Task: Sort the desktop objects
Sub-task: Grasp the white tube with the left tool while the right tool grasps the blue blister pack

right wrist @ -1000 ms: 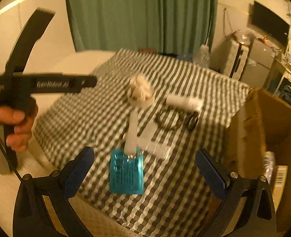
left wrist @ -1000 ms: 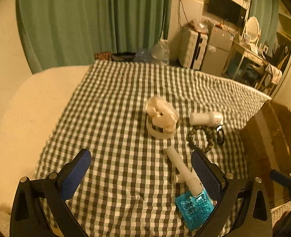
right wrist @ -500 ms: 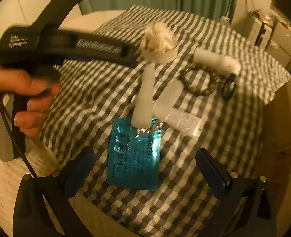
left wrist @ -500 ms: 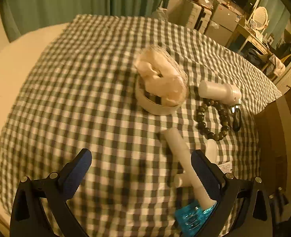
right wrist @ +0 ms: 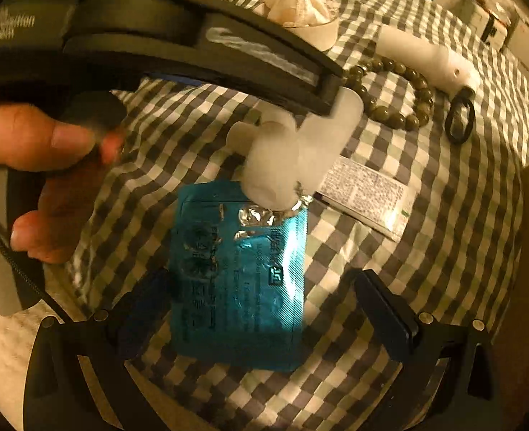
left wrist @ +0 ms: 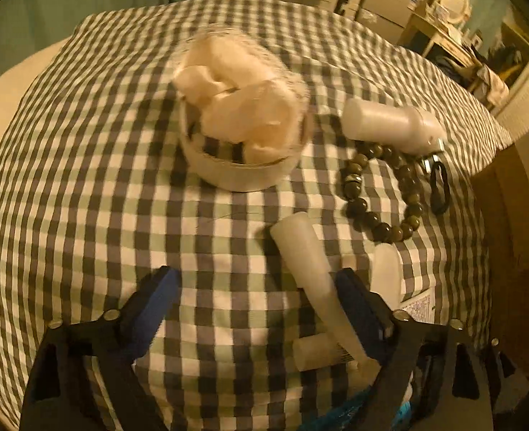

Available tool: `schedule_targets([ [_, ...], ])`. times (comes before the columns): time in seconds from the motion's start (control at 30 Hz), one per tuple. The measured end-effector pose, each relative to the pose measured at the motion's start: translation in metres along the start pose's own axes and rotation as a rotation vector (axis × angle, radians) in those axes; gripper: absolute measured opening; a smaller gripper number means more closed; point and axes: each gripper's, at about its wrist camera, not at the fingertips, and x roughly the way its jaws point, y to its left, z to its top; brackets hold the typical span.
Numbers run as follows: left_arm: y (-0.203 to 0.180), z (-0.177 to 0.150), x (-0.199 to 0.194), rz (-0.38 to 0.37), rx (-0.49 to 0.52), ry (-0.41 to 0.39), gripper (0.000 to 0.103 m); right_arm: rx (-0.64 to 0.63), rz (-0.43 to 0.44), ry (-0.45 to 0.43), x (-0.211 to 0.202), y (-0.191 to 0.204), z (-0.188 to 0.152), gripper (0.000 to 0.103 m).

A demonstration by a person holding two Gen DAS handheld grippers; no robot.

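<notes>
We look down on a table w/ a green-grey checked cloth (left wrist: 84, 186).

Left gripper (left wrist: 253, 298): jaws wide apart and they have just been closing a bit. Between them there is only cloth; nothing is grasped. Its right finger (left wrist: 358, 309) is just beside a white plastic tube (left wrist: 307, 262), which lies tilted on the cloth; whether they touch we cannot tell. A short white cylinder (left wrist: 314, 352) lies near the tube's lower end. In the right wrist view, a hand (right wrist: 41, 165) holds this gripper's handle.

Right gripper (right wrist: 264, 309): jaws released, wide apart, nothing pressed. A teal blister pack (right wrist: 239, 276) lies flat on the cloth between the two fingers, not touched by them. The top edge of the pack is under the end of the white tube (right wrist: 271, 165). Right of it lies a flat sachet w/ printed label (right wrist: 365, 194).

Further back in the left wrist view: a low round white container (left wrist: 235, 172) w/ crumpled pale material (left wrist: 239, 100) inside, approx. in the middle of the cloth. To its right a white bottle (left wrist: 390, 125) lies on its side, w/ a black carabiner (left wrist: 438, 188) at its end. A bracelet of dark beads (left wrist: 379, 194) lies just below the bottle, touching it. A brown cardboard box (left wrist: 509, 251) stands at the right edge of the table.
</notes>
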Motion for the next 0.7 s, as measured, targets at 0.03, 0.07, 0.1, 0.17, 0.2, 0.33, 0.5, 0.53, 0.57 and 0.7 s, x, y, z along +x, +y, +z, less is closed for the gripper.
schedule_targets([
  [0.03,-0.003,-0.001,-0.001,0.004,0.016,-0.004,0.074,-0.007,-0.009,0.001,0.001,0.002,0.0,0.103],
  [0.07,-0.007,-0.002,-0.003,0.001,0.042,-0.01,0.068,-0.012,-0.018,-0.001,0.001,0.003,-0.001,0.102],
  [0.1,-0.011,-0.002,-0.005,-0.008,0.052,-0.012,0.052,-0.012,-0.021,-0.007,0.0,0.003,-0.002,0.096],
  [0.17,-0.016,-0.003,-0.007,-0.066,0.062,-0.01,0.024,0.004,-0.02,-0.033,-0.006,0.0,-0.004,0.079],
  [0.2,-0.019,-0.004,-0.008,-0.069,0.066,-0.008,0.022,0.018,-0.008,-0.045,-0.01,-0.003,-0.006,0.068],
  [0.33,-0.02,-0.004,-0.016,-0.065,0.073,-0.02,0.019,0.054,0.007,-0.056,-0.014,-0.01,-0.011,0.068],
  [0.5,-0.009,0.0,-0.04,-0.059,0.043,-0.063,0.018,0.124,0.03,-0.103,-0.032,-0.024,-0.019,0.067],
  [0.53,-0.007,0.001,-0.044,-0.054,0.043,-0.073,0.018,0.135,0.034,-0.113,-0.035,-0.026,-0.02,0.067],
  [0.57,-0.006,0.002,-0.048,-0.052,0.044,-0.086,0.018,0.145,0.035,-0.124,-0.039,-0.028,-0.02,0.067],
  [0.7,-0.004,0.006,-0.062,-0.054,0.033,-0.127,0.018,0.156,0.024,-0.165,-0.053,-0.024,-0.021,0.067],
])
